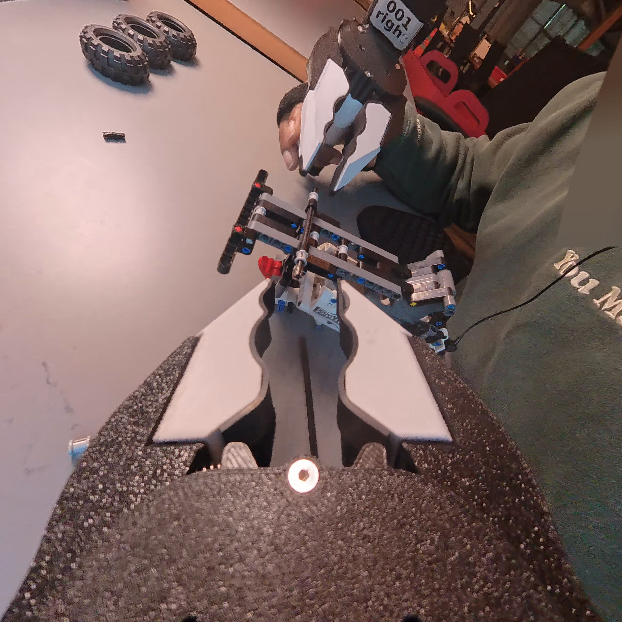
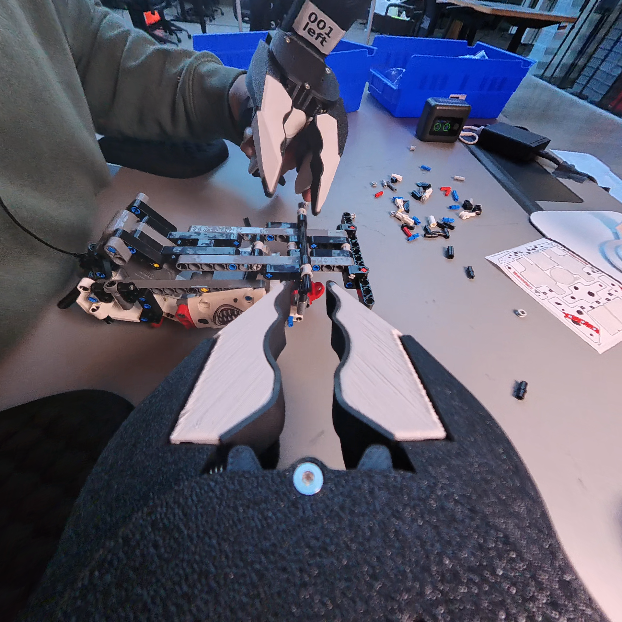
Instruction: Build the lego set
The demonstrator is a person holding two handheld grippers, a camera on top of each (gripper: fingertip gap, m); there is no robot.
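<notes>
Model: partly built lego vehicle chassis of grey and black beams with a white and red body (image 2: 215, 269) lies on its side on the grey tabletop (image 2: 420, 319), close in front of the person in the green sweatshirt (image 1: 538, 370).
Axle: long black rod with pale bushings (image 2: 303, 249) runs across the chassis beams; its ends stick out on both sides.
Left gripper: black two-finger tool with white finger plates (image 1: 304, 289); fingers apart, nothing between them. In the left wrist view its tips sit at the near end of the axle, beside a small red piece (image 1: 267, 266); contact cannot be told.
Right gripper: matching tool (image 2: 304, 286); fingers apart, holding nothing, tips flanking the opposite end of the axle.
Tyres: three black knobbly rubber tyres (image 1: 134, 47) lie in a row, well apart from the model.
Loose parts: scatter of small black, blue, red and white pins (image 2: 427, 208) lies beyond the model.
Sticker sheet: white printed sheet (image 2: 558, 286) lies at the right of the table.
Bins: blue plastic bins (image 2: 447, 74) stand at the far edge.
</notes>
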